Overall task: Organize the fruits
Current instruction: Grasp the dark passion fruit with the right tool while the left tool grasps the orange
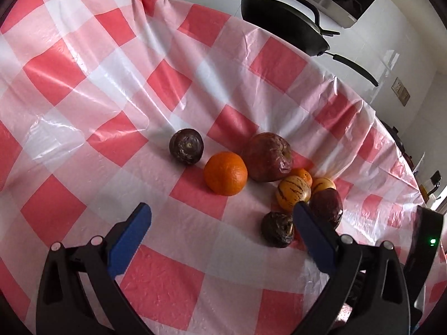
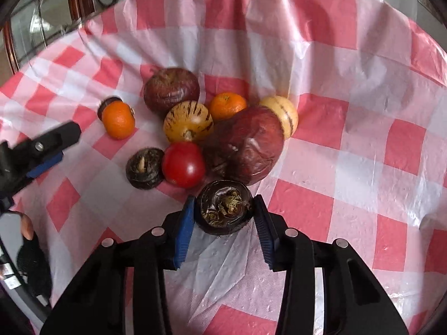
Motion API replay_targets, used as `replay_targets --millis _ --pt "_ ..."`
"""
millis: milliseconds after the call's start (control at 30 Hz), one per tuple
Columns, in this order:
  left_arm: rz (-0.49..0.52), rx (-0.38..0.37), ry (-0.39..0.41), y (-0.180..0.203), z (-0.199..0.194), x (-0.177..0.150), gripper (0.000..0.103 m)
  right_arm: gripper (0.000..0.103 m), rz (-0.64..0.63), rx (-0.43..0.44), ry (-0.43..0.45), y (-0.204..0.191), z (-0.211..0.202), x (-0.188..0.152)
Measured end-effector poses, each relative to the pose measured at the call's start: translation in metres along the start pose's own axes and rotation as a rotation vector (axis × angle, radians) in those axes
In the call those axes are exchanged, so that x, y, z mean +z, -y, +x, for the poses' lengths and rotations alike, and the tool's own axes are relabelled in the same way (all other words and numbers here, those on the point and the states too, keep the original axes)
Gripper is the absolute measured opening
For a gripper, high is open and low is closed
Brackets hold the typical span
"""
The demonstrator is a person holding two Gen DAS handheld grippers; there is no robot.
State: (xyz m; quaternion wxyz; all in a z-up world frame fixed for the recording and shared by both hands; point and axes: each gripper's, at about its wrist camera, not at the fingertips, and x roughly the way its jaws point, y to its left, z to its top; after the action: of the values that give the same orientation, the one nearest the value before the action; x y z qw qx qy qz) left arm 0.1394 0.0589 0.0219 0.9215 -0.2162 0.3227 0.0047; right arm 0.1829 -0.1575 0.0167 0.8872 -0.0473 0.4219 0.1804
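The dark fruit (image 2: 225,211) sits low in the middle of the right wrist view, between the blue pads of the right gripper (image 2: 223,209), which is closed on it from both sides. I cannot tell if it is lifted or rests on the cloth (image 2: 363,83). Just above it the other fruits lie in one loose heap: a tomato (image 2: 183,164), a big wrinkled red fruit (image 2: 248,145), two striped yellow melons (image 2: 188,122), a tangerine (image 2: 227,105), and another dark fruit (image 2: 144,168) at the left. An orange (image 2: 118,120) stands a little apart at upper left.

No bowl or tray is visible, so I judge the sorting is only at its beginning; nearly all the fruits wait in the heap.

The left gripper (image 1: 223,212) is spread wide and holds nothing, low in its own view, near an orange (image 1: 225,173) and a dark fruit (image 1: 277,229). A pan (image 1: 282,25) is at upper right, beyond the counter
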Motion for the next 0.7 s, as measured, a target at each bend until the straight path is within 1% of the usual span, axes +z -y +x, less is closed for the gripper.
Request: replay_targets --millis 133,167,233,267,300,333,400,467,500,533,567,600,633,700 --pt "-0.017 0.037 -0.013 0.001 0.009 0.004 0.101 0.042 0.148 0.095 0.008 0.028 -0.001 -0.003" --pt "-0.022 0.052 -0.009 0.001 0.013 0.007 0.1 0.042 0.179 0.131 0.014 0.034 -0.001 -0.004" --pt "-0.021 0.09 -0.017 0.005 0.026 0.014 0.093 0.042 0.222 0.182 0.022 0.042 -0.002 -0.006" --pt "-0.018 0.101 -0.03 0.008 0.033 0.017 0.087 0.042 0.226 0.188 0.022 0.043 -0.001 -0.006" --pt "-0.014 0.112 -0.047 0.01 0.04 0.019 0.083 0.042 0.224 0.188 0.021 0.042 -0.001 -0.006" --pt "-0.007 0.127 -0.062 0.013 0.047 0.022 0.082 0.042 0.223 0.188 0.021 0.042 -0.002 -0.006" --pt "-0.007 0.144 -0.065 0.016 0.055 0.026 0.081 0.042 0.225 0.196 0.021 0.041 -0.002 -0.006" --pt "-0.006 0.165 -0.074 0.017 0.063 0.031 0.079 0.042 0.232 0.206 0.022 0.042 -0.003 -0.006" --pt "-0.002 0.168 -0.085 0.018 0.068 0.033 0.069 0.042 0.234 0.209 0.022 0.042 -0.003 -0.006" --pt "0.008 0.172 -0.107 0.018 0.073 0.033 0.055 0.042 0.235 0.211 0.022 0.042 -0.003 -0.006" --pt "0.02 0.183 -0.112 0.019 0.074 0.034 0.051 0.042 0.236 0.213 0.022 0.042 -0.003 -0.006" --pt "0.029 0.163 -0.117 0.02 0.074 0.034 0.045 0.042 0.239 0.217 0.023 0.042 -0.003 -0.006" --pt "0.038 0.161 -0.119 0.02 0.073 0.034 0.045 0.042 0.244 0.22 0.024 0.043 -0.002 -0.008" --pt "0.023 0.139 -0.106 0.016 0.067 0.033 0.044 0.042 0.249 0.224 0.026 0.045 -0.004 -0.009"
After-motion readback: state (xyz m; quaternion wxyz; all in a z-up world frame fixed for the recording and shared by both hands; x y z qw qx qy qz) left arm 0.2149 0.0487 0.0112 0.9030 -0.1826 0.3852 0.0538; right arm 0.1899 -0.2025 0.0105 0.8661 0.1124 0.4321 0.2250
